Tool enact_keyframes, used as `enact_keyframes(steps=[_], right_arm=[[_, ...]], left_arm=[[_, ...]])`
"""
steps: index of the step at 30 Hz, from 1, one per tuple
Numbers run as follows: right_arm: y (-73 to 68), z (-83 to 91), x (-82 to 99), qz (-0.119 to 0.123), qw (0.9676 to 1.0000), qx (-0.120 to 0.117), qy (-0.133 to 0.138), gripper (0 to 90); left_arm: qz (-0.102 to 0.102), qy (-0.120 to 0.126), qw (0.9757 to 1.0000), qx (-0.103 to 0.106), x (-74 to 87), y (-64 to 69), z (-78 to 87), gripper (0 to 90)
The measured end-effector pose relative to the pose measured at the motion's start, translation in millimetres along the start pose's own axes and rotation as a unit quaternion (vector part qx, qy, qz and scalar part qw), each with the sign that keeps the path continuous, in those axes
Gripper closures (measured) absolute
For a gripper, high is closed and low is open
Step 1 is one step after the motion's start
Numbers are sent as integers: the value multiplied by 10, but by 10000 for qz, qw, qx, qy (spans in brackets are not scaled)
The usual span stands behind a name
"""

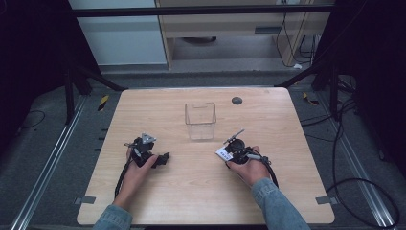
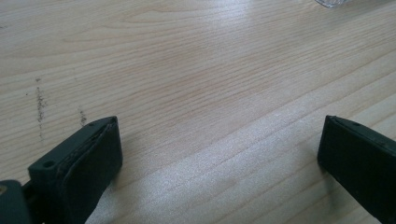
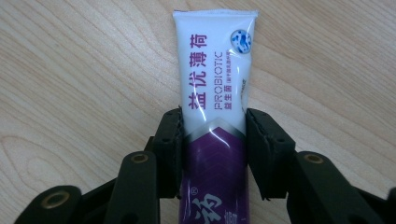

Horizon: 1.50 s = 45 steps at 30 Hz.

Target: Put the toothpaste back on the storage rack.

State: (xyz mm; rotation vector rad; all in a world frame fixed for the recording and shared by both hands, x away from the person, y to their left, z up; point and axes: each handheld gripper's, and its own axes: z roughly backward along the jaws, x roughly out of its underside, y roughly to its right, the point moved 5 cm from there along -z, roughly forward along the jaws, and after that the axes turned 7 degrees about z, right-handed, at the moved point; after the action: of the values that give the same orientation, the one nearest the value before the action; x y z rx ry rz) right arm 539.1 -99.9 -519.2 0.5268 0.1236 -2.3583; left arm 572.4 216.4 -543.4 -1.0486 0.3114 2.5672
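Observation:
A white and purple toothpaste tube (image 3: 215, 70) lies on the wooden table (image 1: 191, 191), its flat crimped end pointing away from me in the right gripper view. My right gripper (image 3: 214, 135) is shut on its purple middle, one black pad against each side. From above, the tube's white end (image 1: 223, 153) pokes out to the left of my right gripper (image 1: 230, 152). My left gripper (image 1: 165, 157) rests on the table at the left, and its jaws (image 2: 219, 149) stand wide open over bare wood. A clear plastic box (image 1: 200, 120) stands upright at the table's middle, beyond both grippers.
A small black disc (image 1: 236, 100) sits in the tabletop near the far edge. A corner of the clear box (image 2: 334, 3) shows at the top of the left gripper view. Cables and dark frame legs surround the table on the floor.

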Motion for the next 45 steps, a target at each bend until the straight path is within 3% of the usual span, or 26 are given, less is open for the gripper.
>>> enact_keyframes(steps=[14,20,30,45], right_arm=[[-20,33,17,-27,10000,53,43,695],[-42,63,46,-111,9996,96,220,748],[0,112,69,-311,9982,-64,505,790],[167,510,5,-463,9930,80,1080,792]], left_arm=[[-12,3,10000,-1,-1,-2,-1,0],[-8,1,10000,2,-1,-1,-1,0],[4,3,10000,5,-1,0,-1,0],[-12,-1,10000,8,-2,-2,-1,0]])
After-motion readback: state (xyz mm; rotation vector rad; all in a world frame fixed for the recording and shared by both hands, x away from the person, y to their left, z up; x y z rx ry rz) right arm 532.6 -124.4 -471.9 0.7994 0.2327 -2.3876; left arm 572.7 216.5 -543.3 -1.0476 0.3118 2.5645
